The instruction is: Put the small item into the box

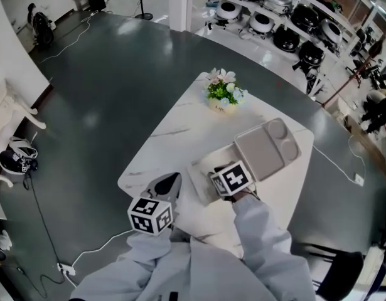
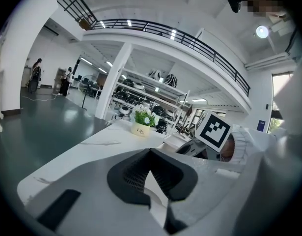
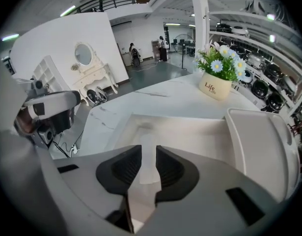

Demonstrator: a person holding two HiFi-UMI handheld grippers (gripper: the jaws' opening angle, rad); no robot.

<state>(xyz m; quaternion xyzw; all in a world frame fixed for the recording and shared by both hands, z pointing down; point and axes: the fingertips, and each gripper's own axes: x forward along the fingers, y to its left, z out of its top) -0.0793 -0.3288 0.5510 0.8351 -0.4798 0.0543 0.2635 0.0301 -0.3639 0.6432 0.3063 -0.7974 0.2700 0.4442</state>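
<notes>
An open pale box stands on the white table (image 1: 174, 137), its base (image 1: 202, 182) on the left and its hinged lid (image 1: 265, 149) laid flat to the right. My right gripper (image 3: 147, 149) hangs over the base (image 3: 190, 132), its marker cube (image 1: 231, 179) covering the jaws from above. A small, pale, translucent item (image 3: 147, 140) lies on the box floor and shows through the narrow gap between the jaws; the pads stand close on either side of it. My left gripper (image 2: 150, 154) sits to the left of the box (image 1: 169, 182), tips together, empty.
A flower pot (image 1: 223, 96) stands at the table's far end, beyond the box. Shelves of cookers (image 1: 274, 11) line the back right. A white dresser (image 1: 4, 118) is at the far left, a cable (image 1: 42, 218) trails on the dark floor, and a dark chair (image 1: 340, 274) stands at the near right.
</notes>
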